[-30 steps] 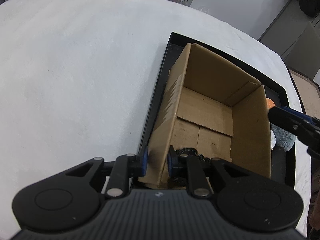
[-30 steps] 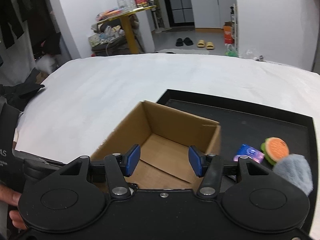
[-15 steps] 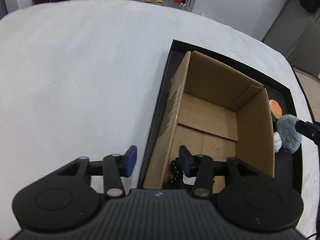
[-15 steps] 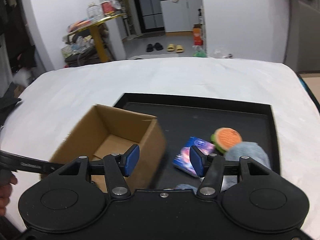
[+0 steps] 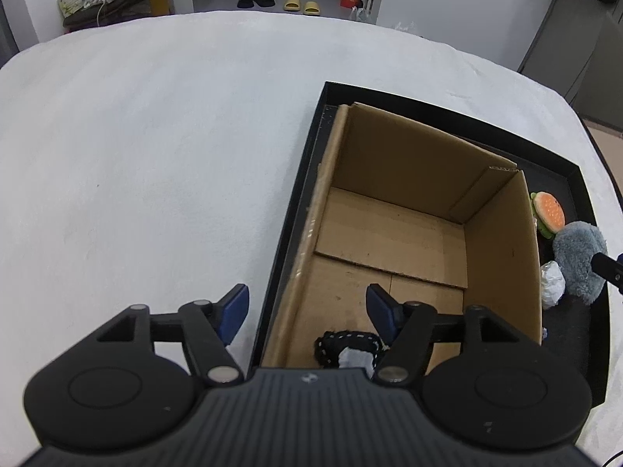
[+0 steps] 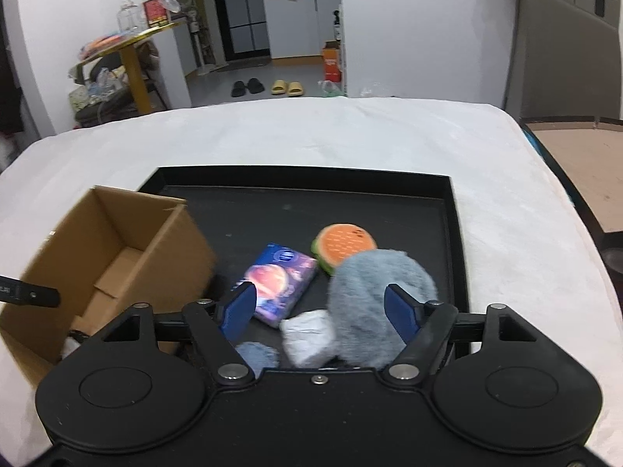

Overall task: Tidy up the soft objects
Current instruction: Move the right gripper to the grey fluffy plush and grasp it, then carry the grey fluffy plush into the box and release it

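one cardboard box (image 5: 409, 225) fills the black tray's (image 6: 447, 233) left; five soft things crowd right; both tongs (image 5: 307, 307) (image 6: 319, 307) just widened, empty.

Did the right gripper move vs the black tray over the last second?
Yes. The right gripper has swung right along the black tray, from over the brown cardboard box to the grey fluffy plush; its jaws have just been opening.

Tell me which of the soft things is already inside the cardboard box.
The black item with white stitching, at the near end of the cardboard box. The burger plush and grey fluffy toy lie outside on the black tray.
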The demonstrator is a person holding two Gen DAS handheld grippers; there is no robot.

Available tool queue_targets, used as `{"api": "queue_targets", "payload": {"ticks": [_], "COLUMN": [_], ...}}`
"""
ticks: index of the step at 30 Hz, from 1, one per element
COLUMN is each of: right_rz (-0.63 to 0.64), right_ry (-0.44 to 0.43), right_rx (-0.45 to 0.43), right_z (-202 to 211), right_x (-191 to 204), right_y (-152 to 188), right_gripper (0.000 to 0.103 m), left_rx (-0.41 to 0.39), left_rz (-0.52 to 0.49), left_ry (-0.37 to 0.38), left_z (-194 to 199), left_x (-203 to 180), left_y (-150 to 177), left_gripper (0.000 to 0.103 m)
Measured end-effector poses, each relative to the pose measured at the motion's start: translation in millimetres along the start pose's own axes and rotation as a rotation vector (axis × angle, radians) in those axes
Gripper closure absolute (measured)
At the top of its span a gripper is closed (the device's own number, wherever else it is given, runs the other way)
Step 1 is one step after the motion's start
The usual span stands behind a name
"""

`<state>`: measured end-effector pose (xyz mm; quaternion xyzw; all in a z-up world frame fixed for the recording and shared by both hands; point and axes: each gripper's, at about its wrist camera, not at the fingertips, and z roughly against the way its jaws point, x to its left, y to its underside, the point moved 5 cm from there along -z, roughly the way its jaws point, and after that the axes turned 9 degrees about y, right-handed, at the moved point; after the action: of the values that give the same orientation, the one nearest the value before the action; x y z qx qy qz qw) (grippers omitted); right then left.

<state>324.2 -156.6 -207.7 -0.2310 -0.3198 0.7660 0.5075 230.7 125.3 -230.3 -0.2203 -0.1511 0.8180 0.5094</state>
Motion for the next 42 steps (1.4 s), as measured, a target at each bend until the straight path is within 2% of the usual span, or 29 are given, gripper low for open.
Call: {"api": "queue_targets", "payload": {"ticks": [8,20,24,27,42], "right_rz": [-0.007,0.001,0.009,0.002,-0.058], "right_ry": [0.072,0.067,0.053,0.039,0.019], "right_rx": [0.025,0.069,0.073,0.064,-0.021], "right_z": [-26.8,-54.7,-57.1,-50.9,-9.2], "right_x": [-28.3,-30.3,-28.2,-28.0,-16.2], "right_y": [11.5,20.9,23.0,22.2,-3.4], "right_gripper": [0.026,0.021,0.038,0.043,0.044], "left_rx": [-0.021,-0.009,0.000,0.002,-0.002], "left_rz": [-0.052,-0.058,-0.057,-0.057,-0.016], "left_ry": [-0.050,-0.047,-0.048,-0.049,-0.037], "left_z": [-11.7,-22.2,-24.9,-24.8,-11.8], "left_x": [-15.0,-23.8,-21.1,-21.5,-12.7], "left_y": [-8.5,-11.8,-11.5,-10.8,-2.4], "left_gripper": [0.037,0.037,0.037,0.037,0.037]}}
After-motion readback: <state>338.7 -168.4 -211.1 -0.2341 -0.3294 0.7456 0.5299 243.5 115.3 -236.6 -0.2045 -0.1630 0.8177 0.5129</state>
